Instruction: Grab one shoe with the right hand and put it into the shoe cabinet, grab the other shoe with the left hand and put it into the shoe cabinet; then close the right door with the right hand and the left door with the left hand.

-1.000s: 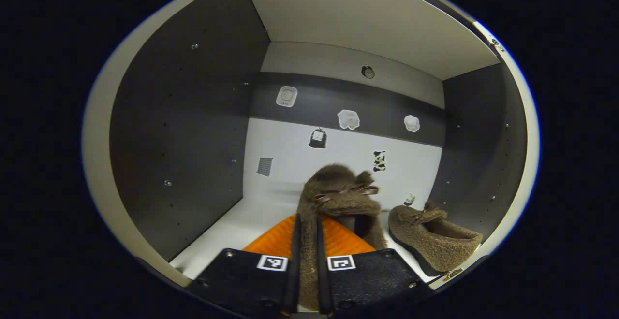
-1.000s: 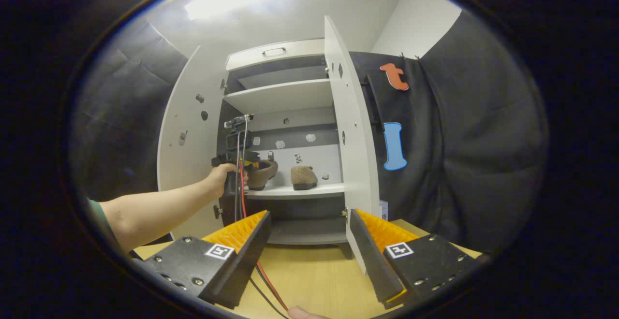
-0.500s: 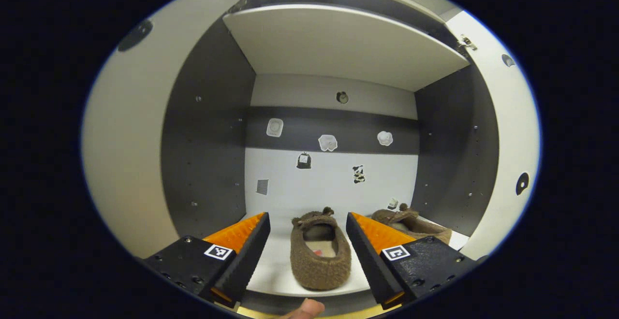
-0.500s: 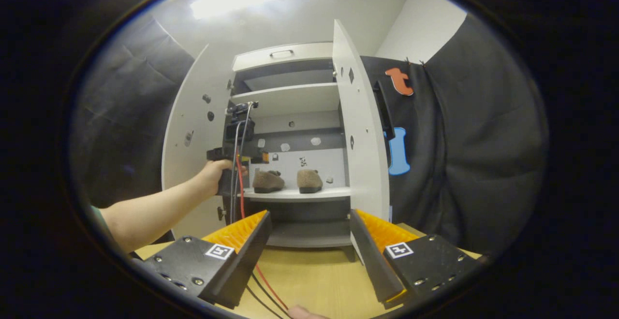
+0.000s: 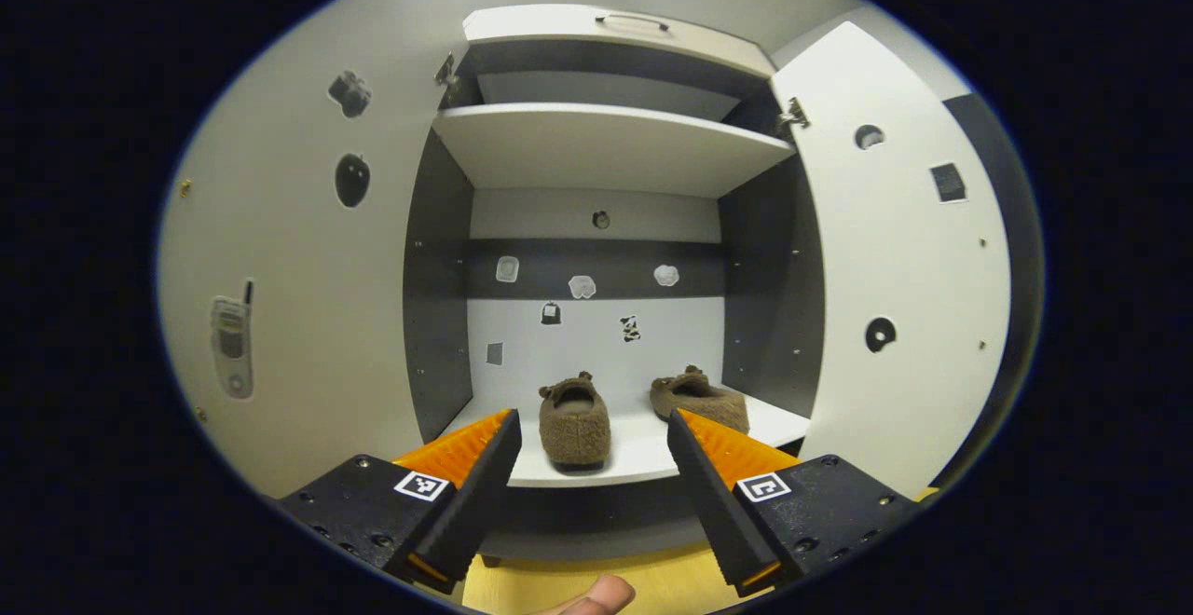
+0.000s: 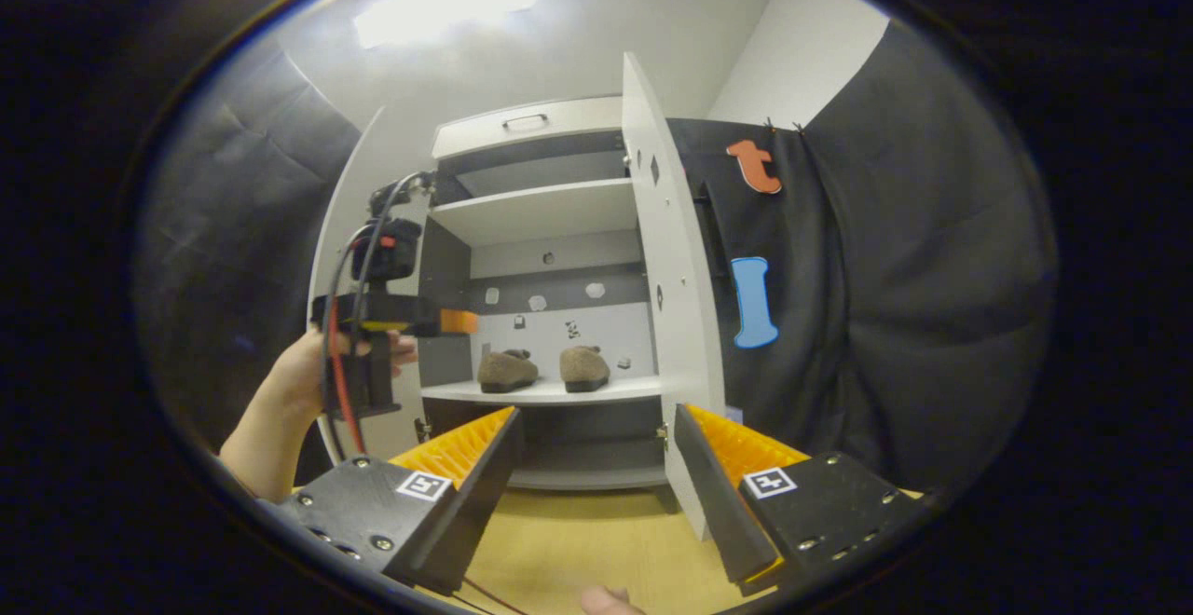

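Left gripper view: the left gripper [image 5: 589, 466] has its fingers spread wide with nothing between them, pointing into the open shoe cabinet [image 5: 596, 144]. The left shoe [image 5: 574, 421] sits on the shelf [image 5: 634, 455] beyond the gap between the fingers, heel toward the camera; the right shoe [image 5: 699, 399] lies just beside it, partly behind the right-hand finger. The left door [image 5: 298, 298] stands open outside the left finger, the right door [image 5: 899, 289] outside the right finger.

Right gripper view: the right gripper [image 6: 596, 466] also has its fingers spread and empty, above the desk [image 6: 578, 540]. Both shoes stand side by side on the shelf beyond the fingers. The right door's edge lies above the right finger. Beyond the left finger, a hand [image 6: 298, 375] holds the left gripper in front of the left door.
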### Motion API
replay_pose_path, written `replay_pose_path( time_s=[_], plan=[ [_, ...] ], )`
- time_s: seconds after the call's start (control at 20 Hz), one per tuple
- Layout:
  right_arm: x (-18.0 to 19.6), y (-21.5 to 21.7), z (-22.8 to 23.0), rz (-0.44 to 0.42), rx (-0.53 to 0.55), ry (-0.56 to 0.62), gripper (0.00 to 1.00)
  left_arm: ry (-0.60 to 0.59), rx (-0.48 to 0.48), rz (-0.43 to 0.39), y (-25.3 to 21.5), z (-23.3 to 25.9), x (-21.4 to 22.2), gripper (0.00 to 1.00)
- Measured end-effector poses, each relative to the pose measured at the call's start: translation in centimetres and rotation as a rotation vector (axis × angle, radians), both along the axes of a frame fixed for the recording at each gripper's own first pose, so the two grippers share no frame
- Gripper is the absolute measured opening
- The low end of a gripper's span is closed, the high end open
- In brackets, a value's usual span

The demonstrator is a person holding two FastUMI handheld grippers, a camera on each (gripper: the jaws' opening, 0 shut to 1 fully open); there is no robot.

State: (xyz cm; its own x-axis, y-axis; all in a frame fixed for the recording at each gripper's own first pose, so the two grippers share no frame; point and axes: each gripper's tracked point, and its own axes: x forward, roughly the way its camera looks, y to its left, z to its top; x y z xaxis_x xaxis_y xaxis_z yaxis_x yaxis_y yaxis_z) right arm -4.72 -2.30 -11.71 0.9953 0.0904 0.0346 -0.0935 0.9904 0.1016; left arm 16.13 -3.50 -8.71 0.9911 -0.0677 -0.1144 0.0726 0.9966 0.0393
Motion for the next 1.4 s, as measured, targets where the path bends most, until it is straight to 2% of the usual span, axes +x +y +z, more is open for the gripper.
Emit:
replay_pose_path(
  time_s=[0.2, 0.5, 0.65, 0.9, 1.0, 1.15, 1.35, 1.4],
  plan=[
    [-0.7, -3.8, 3.5, -0.026, 0.004, -0.021, 0.98, -0.034, -0.025, -0.037, -1.3, 0.0, -5.9, 0.96],
    [-0.9, -11.4, 8.6, -0.062, -0.115, -0.015, 0.98, 0.005, -0.016, -0.08, -3.1, -2.0, -12.1, 0.96],
    [0.4, -15.4, 10.8, -0.067, -0.173, 0.008, 0.98, -0.031, -0.028, -0.097, -3.4, -1.7, -14.5, 0.94],
    [5.0, -22.4, 14.9, -0.088, -0.271, 0.001, 0.98, -0.062, -0.083, -0.121, -3.9, -2.0, -18.9, 0.96],
    [7.0, -24.8, 15.9, -0.1, -0.267, 0.013, 0.98, -0.057, -0.109, -0.126, -3.7, -2.4, -20.3, 0.96],
    [9.8, -27.1, 15.4, -0.103, -0.259, 0.054, 0.98, -0.052, -0.129, -0.12, -2.8, -2.4, -21.4, 0.94],
    [15.3, -28.0, 12.6, -0.114, -0.205, 0.152, 0.98, -0.077, -0.105, -0.1, -1.6, -1.8, -22.1, 0.96],
    [16.5, -27.8, 11.9, -0.117, -0.195, 0.175, 0.98, -0.078, -0.103, -0.106, -1.6, -1.9, -22.3, 0.93]
  ],
)
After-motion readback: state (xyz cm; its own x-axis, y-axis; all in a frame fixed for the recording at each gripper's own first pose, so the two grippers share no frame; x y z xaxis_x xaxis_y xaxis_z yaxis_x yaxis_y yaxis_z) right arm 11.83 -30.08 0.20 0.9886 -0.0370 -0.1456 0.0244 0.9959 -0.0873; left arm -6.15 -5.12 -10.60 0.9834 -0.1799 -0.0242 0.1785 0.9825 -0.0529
